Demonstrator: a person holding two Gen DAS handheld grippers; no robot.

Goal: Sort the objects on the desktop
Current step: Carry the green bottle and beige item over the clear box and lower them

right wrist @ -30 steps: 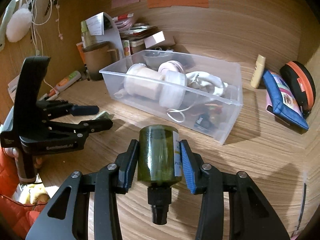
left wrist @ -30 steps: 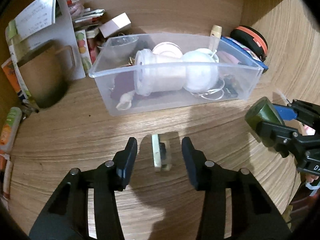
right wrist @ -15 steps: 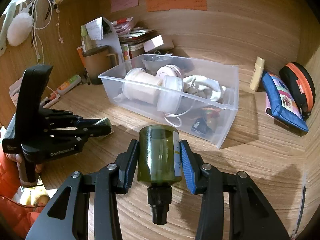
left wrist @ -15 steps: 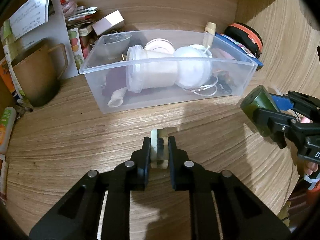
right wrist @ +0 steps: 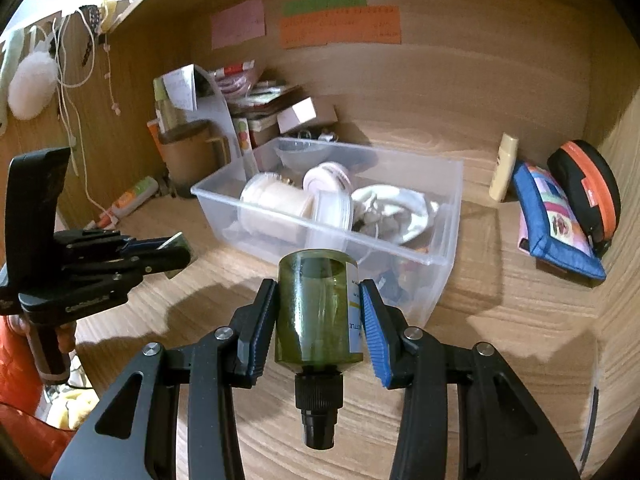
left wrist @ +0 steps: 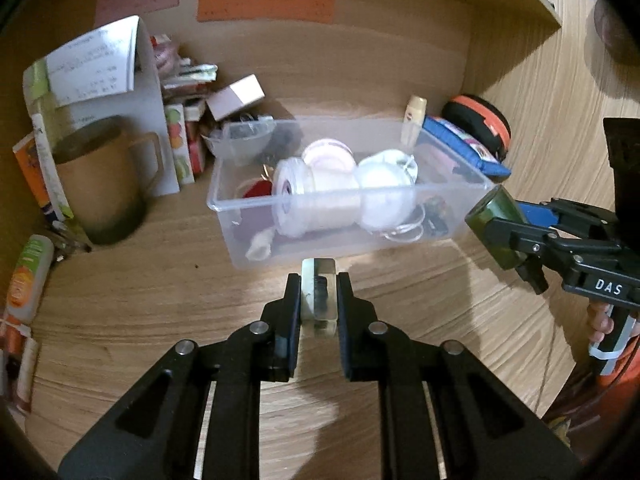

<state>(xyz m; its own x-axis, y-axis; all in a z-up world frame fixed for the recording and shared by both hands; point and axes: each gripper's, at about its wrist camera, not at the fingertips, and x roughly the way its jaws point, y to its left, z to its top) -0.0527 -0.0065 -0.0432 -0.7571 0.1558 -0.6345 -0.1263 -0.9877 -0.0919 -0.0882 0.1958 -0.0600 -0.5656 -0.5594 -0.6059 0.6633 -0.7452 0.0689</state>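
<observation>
**Both grippers loaded in front of the bin**

The left gripper (left wrist: 318,300) has its jaws closed on a small pale clip (left wrist: 317,296), held just in front of the clear bin (left wrist: 348,196). The right gripper (right wrist: 320,312) clamps a green bottle (right wrist: 318,312), cap toward the camera, near the bin's front right corner.

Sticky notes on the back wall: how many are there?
3: a pink note on the left, a green note to its right, and an orange note just below the green one. None seems hidden.
</observation>
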